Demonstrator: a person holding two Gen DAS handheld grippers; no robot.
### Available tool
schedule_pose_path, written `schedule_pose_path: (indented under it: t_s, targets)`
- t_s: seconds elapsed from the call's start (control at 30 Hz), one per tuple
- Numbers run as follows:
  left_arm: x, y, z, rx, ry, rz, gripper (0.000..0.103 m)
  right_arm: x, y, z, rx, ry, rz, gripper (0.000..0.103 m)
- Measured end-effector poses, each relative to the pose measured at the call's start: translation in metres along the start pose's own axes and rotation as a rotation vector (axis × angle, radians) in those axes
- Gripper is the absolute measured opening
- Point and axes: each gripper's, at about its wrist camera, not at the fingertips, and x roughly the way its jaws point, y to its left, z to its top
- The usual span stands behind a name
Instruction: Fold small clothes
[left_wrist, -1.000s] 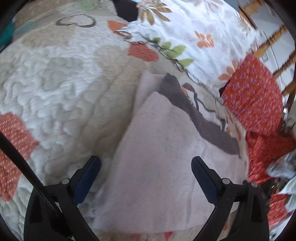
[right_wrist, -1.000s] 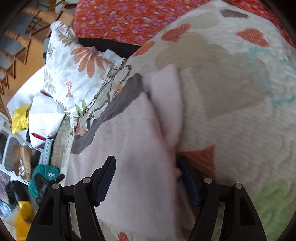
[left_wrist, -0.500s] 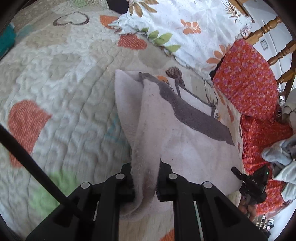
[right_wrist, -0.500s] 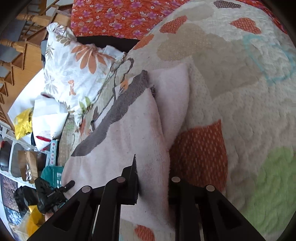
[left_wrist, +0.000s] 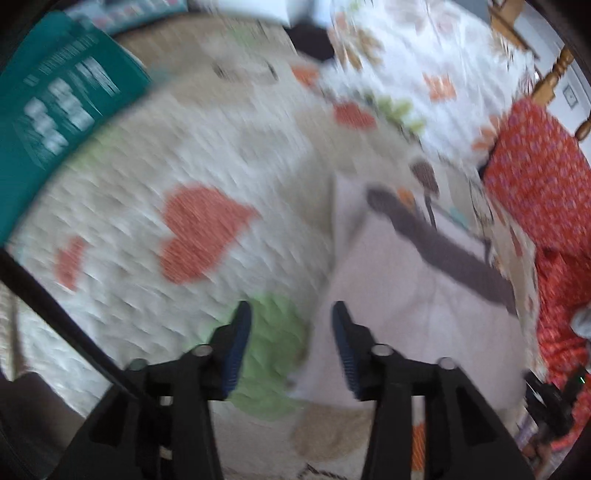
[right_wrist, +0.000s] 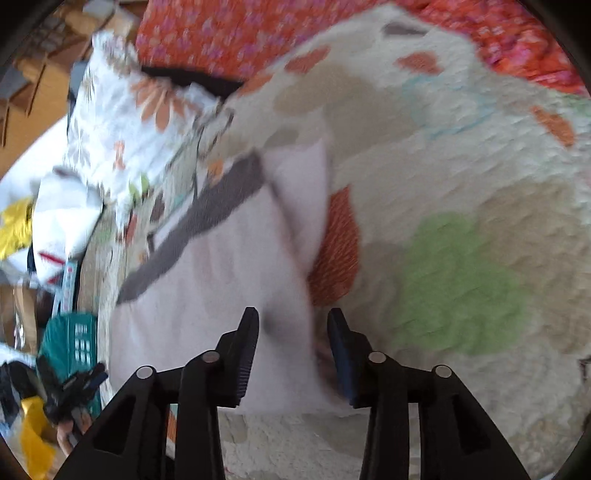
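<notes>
On the heart-patterned quilted bed (left_wrist: 207, 155), I had both grippers parted and empty: left gripper (left_wrist: 291, 347), right gripper (right_wrist: 291, 350). The pale pink towelling garment with a grey band (right_wrist: 221, 280) lay folded; I judged squaring its edges mattered next.

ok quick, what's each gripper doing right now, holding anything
Left gripper: open, holding nothing, beside the pale pink cloth.
Right gripper: open, holding nothing, the cloth's edge lying between its fingers.
</notes>
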Motion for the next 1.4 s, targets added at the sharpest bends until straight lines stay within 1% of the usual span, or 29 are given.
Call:
schedule_pose_path:
  t_s: [0.03,0.07,0.1,0.13,0.17,0.23,0.3,0.33,0.4,0.47,0.5,0.57,0.6,0.63,0.7,0.73,0.77,0.8,0.83,0.87,0.9,0.93,0.97,1.03,1.07,1.17,1.3,1.4]
  targets:
    - [-0.008,0.001,0.002,-0.001,-0.051,0.016,0.054,-0.008,-0.001,0.001,0.002,-0.034,-0.007,0.045]
    - [-0.014,0.000,0.004,0.006,-0.089,0.028,0.055,-0.013,0.001,0.003,-0.008,-0.069,-0.012,0.045]
    - [-0.017,-0.001,0.005,0.015,-0.107,0.033,0.056,-0.019,0.005,0.004,-0.034,-0.102,-0.017,0.045]
    - [-0.018,-0.008,0.007,0.037,-0.130,0.032,0.061,-0.023,0.012,0.005,-0.071,-0.128,-0.023,0.045]
    - [-0.018,-0.013,0.008,0.055,-0.142,0.026,0.066,-0.024,0.020,0.006,-0.101,-0.142,-0.022,0.045]
    - [-0.013,-0.025,0.009,0.094,-0.145,0.020,0.068,-0.025,0.039,0.001,-0.181,-0.156,0.004,0.045]
    - [0.000,-0.039,0.014,0.128,-0.130,0.014,0.068,-0.012,0.058,-0.003,-0.246,-0.127,0.018,0.045]
    - [0.007,-0.049,0.016,0.142,-0.121,0.003,0.068,-0.006,0.065,-0.005,-0.266,-0.114,0.017,0.045]
    - [0.019,-0.062,0.020,0.159,-0.112,0.009,0.068,0.011,0.077,-0.006,-0.300,-0.088,0.007,0.045]
    - [0.036,-0.075,0.028,0.192,-0.097,0.026,0.068,0.030,0.086,-0.004,-0.325,-0.059,-0.012,0.045]
    - [0.046,-0.080,0.031,0.213,-0.089,0.046,0.068,0.043,0.091,-0.001,-0.338,-0.042,-0.034,0.045]
    - [0.062,-0.084,0.035,0.236,-0.066,0.079,0.068,0.060,0.097,0.001,-0.361,-0.025,-0.070,0.045]
    - [0.074,-0.084,0.037,0.243,-0.039,0.096,0.068,0.071,0.099,0.002,-0.374,-0.009,-0.098,0.045]
    - [0.089,-0.083,0.038,0.244,0.012,0.118,0.068,0.079,0.099,0.001,-0.376,0.001,-0.112,0.047]
    - [0.112,-0.079,0.037,0.227,0.091,0.127,0.068,0.090,0.100,0.001,-0.368,0.006,-0.125,0.051]
    - [0.114,-0.077,0.037,0.212,0.088,0.123,0.071,0.091,0.101,0.002,-0.364,-0.003,-0.116,0.057]
    - [0.113,-0.077,0.037,0.203,0.073,0.126,0.075,0.092,0.103,0.002,-0.358,0.000,-0.103,0.068]
    - [0.112,-0.078,0.037,0.204,0.072,0.133,0.076,0.094,0.105,0.002,-0.355,0.006,-0.085,0.073]
    - [0.112,-0.080,0.037,0.213,0.074,0.138,0.077,0.095,0.108,0.000,-0.361,0.008,-0.078,0.081]
    - [0.113,-0.080,0.036,0.219,0.072,0.145,0.082,0.097,0.110,-0.001,-0.374,0.007,-0.082,0.086]
    - [0.113,-0.080,0.035,0.219,0.066,0.162,0.086,0.099,0.114,-0.004,-0.396,0.003,-0.093,0.088]
    - [0.115,-0.078,0.034,0.210,0.064,0.173,0.093,0.101,0.117,-0.007,-0.420,-0.001,-0.104,0.092]
    - [0.116,-0.075,0.034,0.193,0.066,0.173,0.098,0.103,0.122,-0.011,-0.450,-0.007,-0.124,0.095]
    - [0.118,-0.069,0.033,0.160,0.064,0.147,0.101,0.107,0.128,-0.017,-0.494,-0.015,-0.161,0.098]
    - [0.118,-0.069,0.033,0.162,0.062,0.141,0.102,0.110,0.131,-0.019,-0.514,-0.019,-0.178,0.100]
    - [0.118,-0.071,0.030,0.176,0.043,0.143,0.103,0.114,0.136,-0.027,-0.560,-0.044,-0.230,0.103]
    - [0.116,-0.070,0.031,0.159,0.011,0.138,0.103,0.113,0.134,-0.029,-0.547,-0.086,-0.231,0.103]
    - [0.114,-0.072,0.030,0.165,-0.006,0.146,0.103,0.114,0.137,-0.030,-0.549,-0.099,-0.254,0.103]
